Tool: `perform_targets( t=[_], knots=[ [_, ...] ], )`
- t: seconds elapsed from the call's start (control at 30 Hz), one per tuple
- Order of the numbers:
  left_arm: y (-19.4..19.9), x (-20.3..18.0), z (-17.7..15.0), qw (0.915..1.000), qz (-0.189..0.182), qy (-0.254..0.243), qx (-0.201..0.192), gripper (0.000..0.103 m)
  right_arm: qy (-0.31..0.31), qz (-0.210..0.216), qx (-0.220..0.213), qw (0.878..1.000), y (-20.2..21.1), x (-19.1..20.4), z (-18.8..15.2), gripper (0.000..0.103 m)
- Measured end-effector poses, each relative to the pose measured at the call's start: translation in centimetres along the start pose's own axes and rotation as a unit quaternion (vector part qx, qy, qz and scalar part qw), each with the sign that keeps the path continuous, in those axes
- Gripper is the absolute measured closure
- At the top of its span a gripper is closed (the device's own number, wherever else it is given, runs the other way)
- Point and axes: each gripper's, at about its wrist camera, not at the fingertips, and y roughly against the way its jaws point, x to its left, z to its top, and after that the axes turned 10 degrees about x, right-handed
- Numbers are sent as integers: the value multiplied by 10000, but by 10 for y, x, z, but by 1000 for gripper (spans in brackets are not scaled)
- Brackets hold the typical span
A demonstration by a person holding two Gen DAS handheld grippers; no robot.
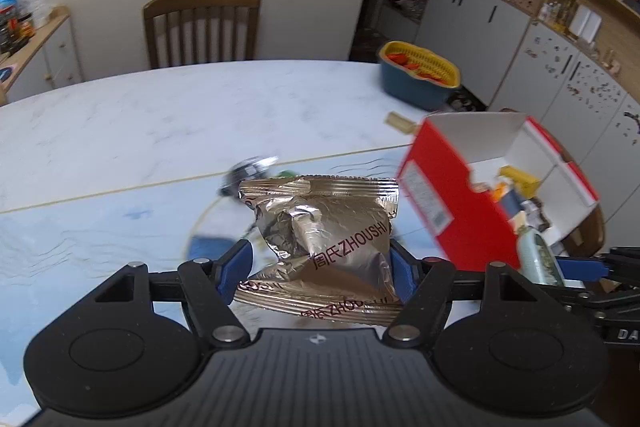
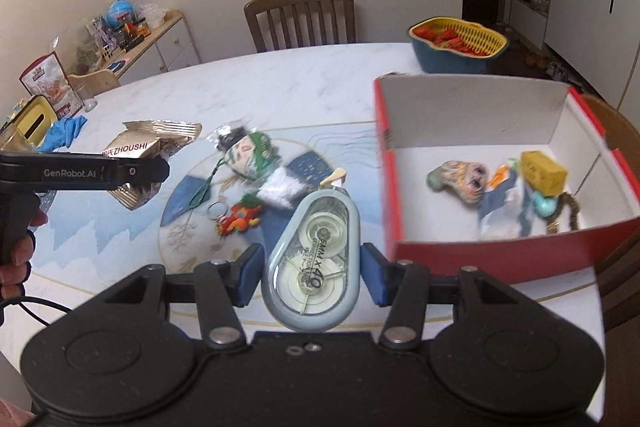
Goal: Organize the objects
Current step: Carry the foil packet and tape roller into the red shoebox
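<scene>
Left wrist view: foil snack packet (image 1: 320, 243), gold, printed ZHOUSHI, sits clamped between the blue pads (image 1: 236, 267) of my left gripper (image 1: 320, 267), low centre of frame, lifted clear of the marble table (image 1: 160, 115). Red box (image 1: 472, 203) with white inside is at right of frame, open, a few small items already in it. Tip of my right gripper pokes in at the lower right edge with a pale green item. Blue-and-yellow basket (image 1: 420, 75) further back, upper right.

Right wrist view: right gripper (image 2: 312, 267) is holding a correction tape dispenser (image 2: 316, 259), grey-blue, clear window, low centre. Pads pinch its sides at a middling width. Red box (image 2: 500, 255) is right of frame, holding a yellow block (image 2: 544, 171) and small toys. Left gripper (image 2: 132, 167) shows at left with the foil packet (image 2: 160, 139). Doll keychain (image 2: 248, 155) and a red-orange charm (image 2: 240, 221) lie on the table mat, centre.

Step in hand, I'd say: carrying both picks toward the box. Next I need each load over the open box, tape first since it's nearer, then open the jaws; keep the two grippers from crossing.
</scene>
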Motion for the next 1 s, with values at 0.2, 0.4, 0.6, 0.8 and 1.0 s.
perform_targets(
  t=[0.2,0.4,0.6,0.8,1.0],
  knots=[
    [-5,-43,17,9997,-157,-137,-85,32,-57,-64,-109,9999,13,-36,6,52],
    [-20,-87,33,9992,-275,-291,-69,32,-158,-202,-224,9994,23,-78,8,52],
    [-35,-133,52,9982,-452,-378,-69,32,-324,-352,-365,9982,29,-122,14,52],
    [-52,-179,74,9967,-488,-647,-98,32,-433,-408,-409,9974,28,-159,24,52],
    [-76,-219,91,9954,-364,-884,-79,32,-410,-380,-306,9980,19,-185,34,52]
  ],
)
